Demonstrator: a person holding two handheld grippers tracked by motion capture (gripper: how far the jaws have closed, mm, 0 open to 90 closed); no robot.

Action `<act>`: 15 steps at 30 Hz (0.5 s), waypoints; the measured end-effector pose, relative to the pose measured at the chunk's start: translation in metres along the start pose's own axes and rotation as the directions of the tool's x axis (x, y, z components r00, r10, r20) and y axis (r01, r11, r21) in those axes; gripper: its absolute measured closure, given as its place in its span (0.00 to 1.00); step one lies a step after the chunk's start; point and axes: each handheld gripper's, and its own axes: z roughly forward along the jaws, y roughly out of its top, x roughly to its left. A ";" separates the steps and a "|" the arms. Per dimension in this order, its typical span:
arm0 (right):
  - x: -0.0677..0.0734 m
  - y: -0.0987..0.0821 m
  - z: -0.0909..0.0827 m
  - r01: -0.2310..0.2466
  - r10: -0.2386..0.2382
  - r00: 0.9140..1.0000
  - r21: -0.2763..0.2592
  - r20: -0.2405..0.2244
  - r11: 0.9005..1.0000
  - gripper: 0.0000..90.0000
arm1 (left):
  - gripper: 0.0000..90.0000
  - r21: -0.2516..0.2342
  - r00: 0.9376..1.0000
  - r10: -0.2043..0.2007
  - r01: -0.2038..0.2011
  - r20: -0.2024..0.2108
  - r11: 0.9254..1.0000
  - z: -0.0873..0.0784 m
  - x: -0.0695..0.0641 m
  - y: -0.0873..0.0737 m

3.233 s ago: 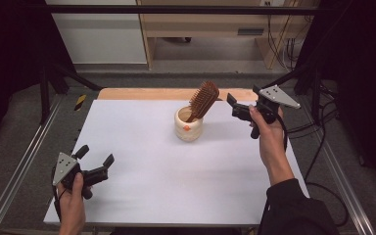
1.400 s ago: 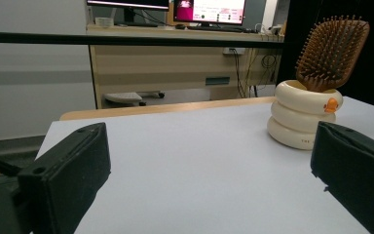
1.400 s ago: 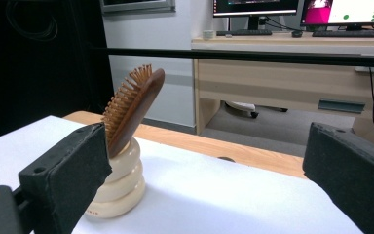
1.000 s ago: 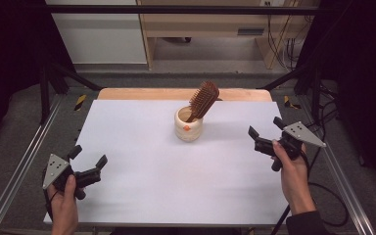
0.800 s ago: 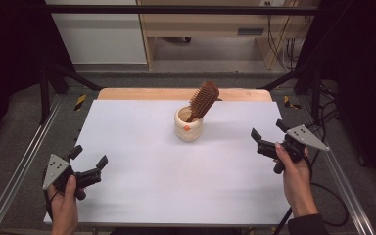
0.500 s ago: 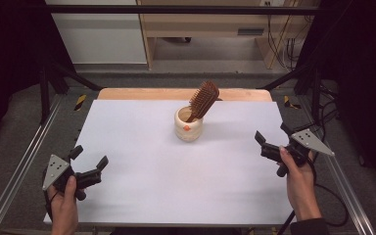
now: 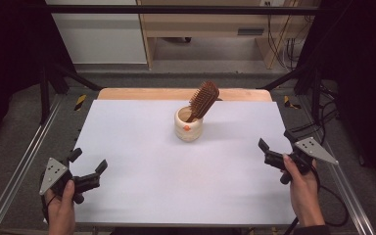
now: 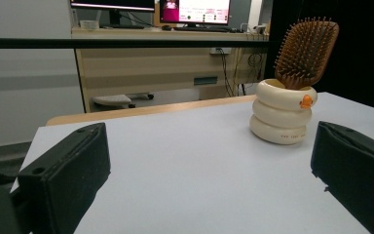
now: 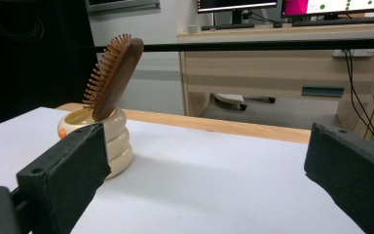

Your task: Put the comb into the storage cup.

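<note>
Wooden paddle hairbrush standing handle-down in a cream ringed holder, head tilted out over the rim and leaning toward the right side of the bench. Handle hidden inside the cup; bristles facing the left gripper's camera, smooth wooden back facing the right one. Probably leaning because the cup is shallow and wide next to the long handle, so the weight settles against the rim. Small orange mark on the holder's near side. Holder set on the far half of the white bench, about midway across, nothing else near it.

Left gripper low over the near left corner, jaws spread apart and clamped on nothing, well away from the holder. Right gripper near the right edge, likewise gaping and empty, aimed inward at the holder but well apart from it. Both held off at the margins, likely a resting stance with the brush seated and the middle left free. Cables trailing off the right edge; metal rail along the left side; office desk and monitors beyond.
</note>
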 end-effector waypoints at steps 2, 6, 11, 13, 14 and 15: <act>0.000 -0.004 -0.002 -0.003 0.003 1.000 -0.001 0.001 1.000 0.03 | 0.01 0.002 1.000 0.001 -0.001 -0.001 1.000 -0.001 0.001 -0.001; 0.001 -0.011 -0.005 -0.004 0.004 1.000 0.004 0.002 1.000 0.03 | 0.01 -0.001 1.000 -0.001 0.001 -0.010 1.000 -0.001 0.003 -0.002; 0.003 -0.018 -0.008 -0.013 0.013 1.000 0.006 0.002 1.000 0.03 | 0.01 -0.002 1.000 0.002 -0.002 -0.012 1.000 -0.001 0.004 -0.003; 0.004 -0.021 -0.008 -0.009 0.009 1.000 0.007 0.001 1.000 0.03 | 0.01 -0.003 1.000 0.003 -0.003 -0.012 1.000 -0.001 0.004 -0.003; 0.005 -0.023 -0.008 -0.007 0.007 1.000 0.008 0.002 1.000 0.03 | 0.01 -0.003 1.000 0.003 -0.003 -0.011 1.000 -0.001 0.004 -0.003; 0.005 -0.025 -0.008 -0.010 0.010 1.000 0.010 0.000 1.000 0.03 | 0.01 -0.003 1.000 0.003 -0.003 -0.012 1.000 -0.001 0.004 -0.003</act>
